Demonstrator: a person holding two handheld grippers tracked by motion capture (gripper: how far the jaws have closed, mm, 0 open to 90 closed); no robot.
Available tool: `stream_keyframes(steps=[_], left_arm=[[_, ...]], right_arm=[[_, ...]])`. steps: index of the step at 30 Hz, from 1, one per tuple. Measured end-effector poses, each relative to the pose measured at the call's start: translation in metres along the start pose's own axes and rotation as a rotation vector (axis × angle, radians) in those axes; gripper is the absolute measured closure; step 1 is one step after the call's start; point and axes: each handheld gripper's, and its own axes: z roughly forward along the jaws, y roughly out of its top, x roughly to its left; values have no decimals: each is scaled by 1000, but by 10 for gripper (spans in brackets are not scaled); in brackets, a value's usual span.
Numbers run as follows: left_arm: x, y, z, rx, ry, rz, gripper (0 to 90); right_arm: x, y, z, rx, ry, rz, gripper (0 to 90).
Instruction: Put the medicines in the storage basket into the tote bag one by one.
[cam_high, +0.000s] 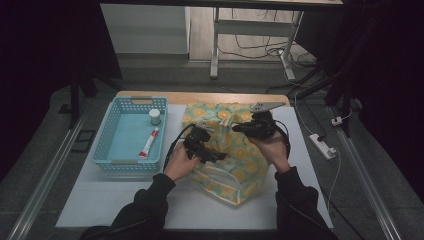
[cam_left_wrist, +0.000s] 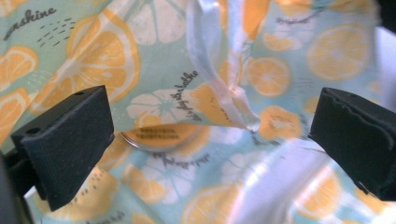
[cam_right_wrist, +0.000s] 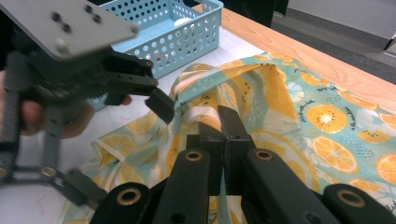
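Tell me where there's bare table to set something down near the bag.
Free: the white mat in front of the blue basket, and the strip right of the orange-print bag. Crowded: over the bag, where the left gripper and right gripper work.

High view: fixed overhead, person's side, looking forward and down at the whole table (cam_high: 100, 200). Left gripper view: very close, looking onto the orange-print bag (cam_left_wrist: 196, 60). Right gripper view: low, near, facing across the bag toward the blue basket (cam_right_wrist: 182, 37). All three views share the bag.
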Motion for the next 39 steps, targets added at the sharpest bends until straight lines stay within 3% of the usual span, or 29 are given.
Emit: stream_keyframes(steps=[8, 17, 24, 27, 31, 39], left_arm=[[6, -7, -27, -19, 27, 7, 1], [25, -17, -58, -28, 60, -18, 1], [39, -29, -87, -45, 146, -39, 1], [46, -36, -99, -49, 206, -52, 1], [57, -47, -114, -63, 262, -99, 2], [84, -65, -134, -5, 345, -174, 2]], right_arm=[[0, 0, 0, 1, 0, -2, 900], [0, 0, 0, 1, -2, 0, 900], [0, -1, 1, 5, -2, 1, 900], [0, -1, 1, 6, -3, 0, 900], [0, -1, 2, 8, -3, -1, 900], [1, -2, 3, 15, -3, -2, 900]])
